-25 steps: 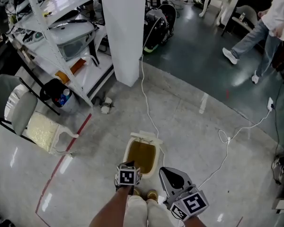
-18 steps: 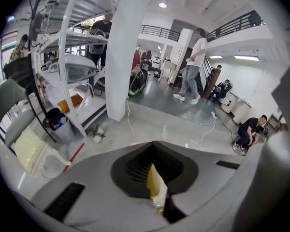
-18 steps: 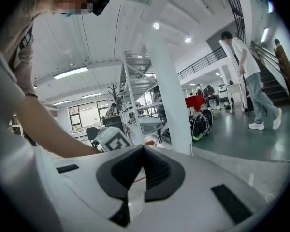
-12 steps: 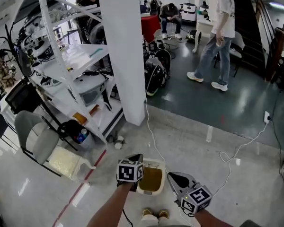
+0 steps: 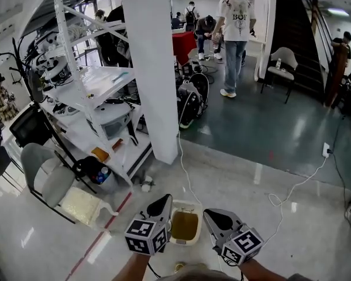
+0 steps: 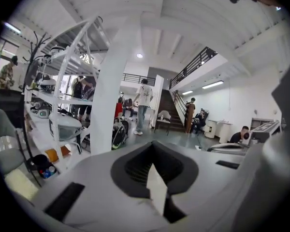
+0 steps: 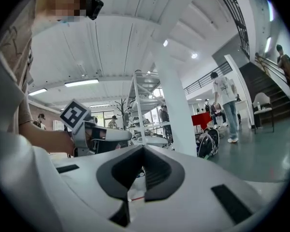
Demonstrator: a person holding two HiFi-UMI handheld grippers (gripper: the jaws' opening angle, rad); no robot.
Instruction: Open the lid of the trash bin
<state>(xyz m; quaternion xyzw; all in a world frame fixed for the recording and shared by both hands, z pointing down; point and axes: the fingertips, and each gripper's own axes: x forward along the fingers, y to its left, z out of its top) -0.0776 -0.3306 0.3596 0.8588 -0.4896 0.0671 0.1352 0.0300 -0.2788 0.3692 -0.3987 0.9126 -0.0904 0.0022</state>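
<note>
Here, the left tongs (image 5: 162,202) and right tongs (image 5: 212,215) hover with jaws pressed together, holding nothing; the trash bin (image 5: 184,225) stands on the floor (image 5: 240,174) between them, its yellowish inside showing

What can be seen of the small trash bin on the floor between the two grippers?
The trash bin is small and cream-coloured, apparently plastic, with a rounded rectangular rim. Its top is open; the inside looks yellow-brown. It stands upright on the pale glossy floor, seen between the left gripper and the right gripper. Nothing but the floor appears to touch it.
</note>
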